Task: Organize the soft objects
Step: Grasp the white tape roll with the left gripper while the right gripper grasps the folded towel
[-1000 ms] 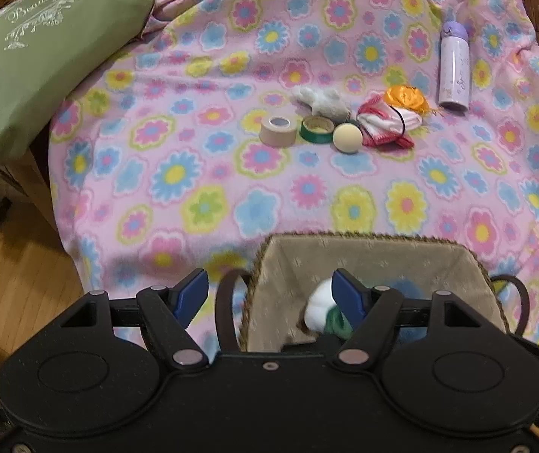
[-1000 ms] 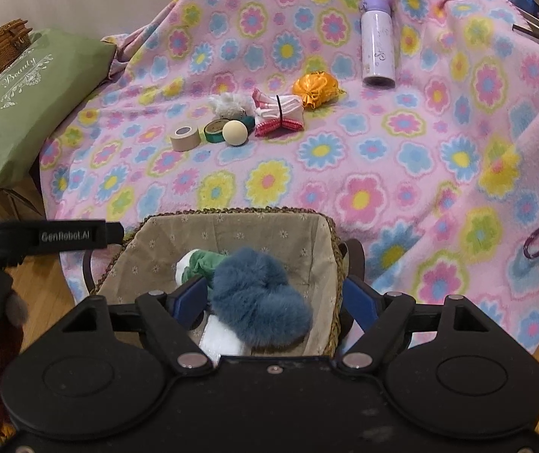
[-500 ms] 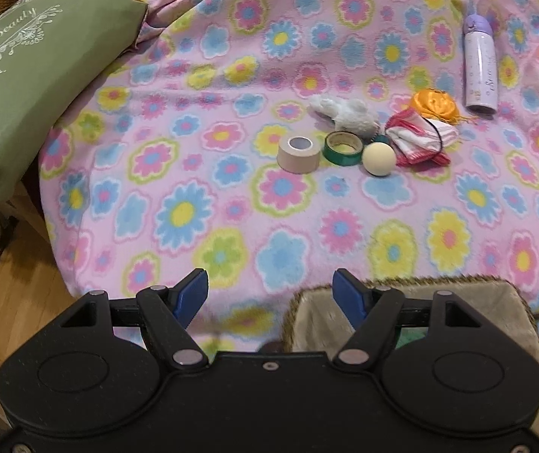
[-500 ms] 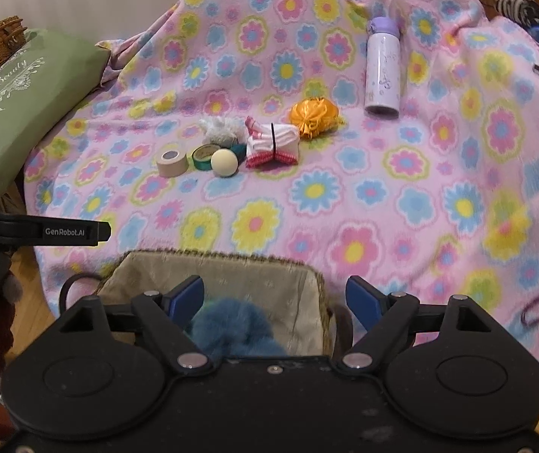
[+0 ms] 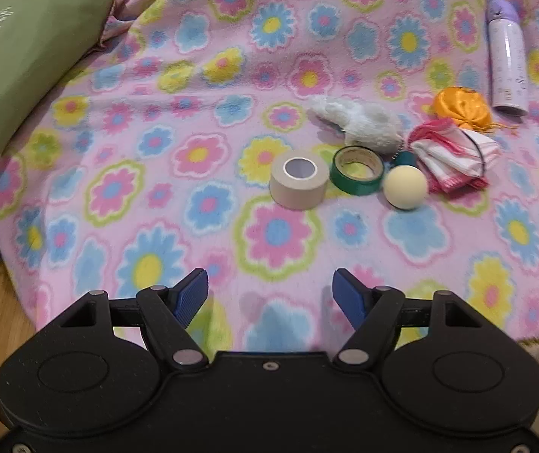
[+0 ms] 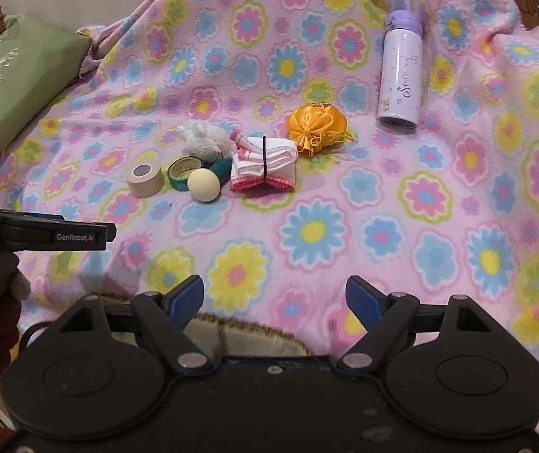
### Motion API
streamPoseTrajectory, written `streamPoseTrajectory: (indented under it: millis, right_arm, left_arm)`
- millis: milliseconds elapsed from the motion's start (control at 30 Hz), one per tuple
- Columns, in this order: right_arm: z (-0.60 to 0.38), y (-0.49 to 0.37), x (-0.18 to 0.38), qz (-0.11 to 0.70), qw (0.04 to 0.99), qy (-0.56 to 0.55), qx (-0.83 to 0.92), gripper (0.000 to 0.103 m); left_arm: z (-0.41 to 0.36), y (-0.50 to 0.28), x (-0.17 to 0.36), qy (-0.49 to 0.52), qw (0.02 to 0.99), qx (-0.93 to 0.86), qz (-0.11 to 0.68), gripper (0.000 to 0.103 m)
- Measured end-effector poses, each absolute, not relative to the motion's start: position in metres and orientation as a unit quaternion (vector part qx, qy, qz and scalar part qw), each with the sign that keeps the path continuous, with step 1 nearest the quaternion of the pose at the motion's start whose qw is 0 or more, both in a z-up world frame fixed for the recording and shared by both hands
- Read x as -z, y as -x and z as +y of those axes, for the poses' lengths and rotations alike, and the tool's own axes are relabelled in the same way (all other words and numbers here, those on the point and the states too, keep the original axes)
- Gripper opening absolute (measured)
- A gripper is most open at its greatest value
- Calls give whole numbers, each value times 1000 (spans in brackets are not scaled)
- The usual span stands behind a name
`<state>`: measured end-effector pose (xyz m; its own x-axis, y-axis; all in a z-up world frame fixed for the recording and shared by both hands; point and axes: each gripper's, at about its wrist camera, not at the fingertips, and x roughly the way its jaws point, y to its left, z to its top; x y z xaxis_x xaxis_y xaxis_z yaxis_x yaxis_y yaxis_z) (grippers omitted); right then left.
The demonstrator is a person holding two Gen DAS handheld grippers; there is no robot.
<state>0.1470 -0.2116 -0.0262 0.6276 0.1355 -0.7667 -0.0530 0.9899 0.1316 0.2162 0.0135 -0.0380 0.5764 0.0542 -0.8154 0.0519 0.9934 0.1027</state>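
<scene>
both grippers hang above the near part of a pink flowered blanket with their blue pads apart and nothing between them: the left gripper stands open, and the right gripper is open too, its jaws having just been widening. the soft things lie in a cluster toward the middle of the blanket, a little to its left side. a white fluffy toy sits at the back of the cluster; just beside it on the right lies a folded white and pink cloth bundle bound by a black band, and behind that bundle, touching or nearly so, an orange satin pouch with a drawstring. in front of the toy stand a beige tape roll, a green tape roll and a cream ball in a row, the ball just beside the bundle. a lavender bottle lies farther back toward the blanket's right side, well apart from the cluster. a green cushion rests against the blanket's left edge. at the near edge, the rim of a lined woven basket shows just under the right gripper; what it holds is hidden.
</scene>
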Motion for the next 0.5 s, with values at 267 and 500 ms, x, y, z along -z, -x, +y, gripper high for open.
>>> streamPoseTrajectory:
  millis: [267,500]
  right_arm:
    - [-218,-197,48,436,896,-61,-57,82]
    - [-228,-231,65,435,896,-80,-47,82]
  left_arm:
    - [9,-254,60,-66,887,9,458,69]
    - [4,-279,73,-74,891,14,447,71]
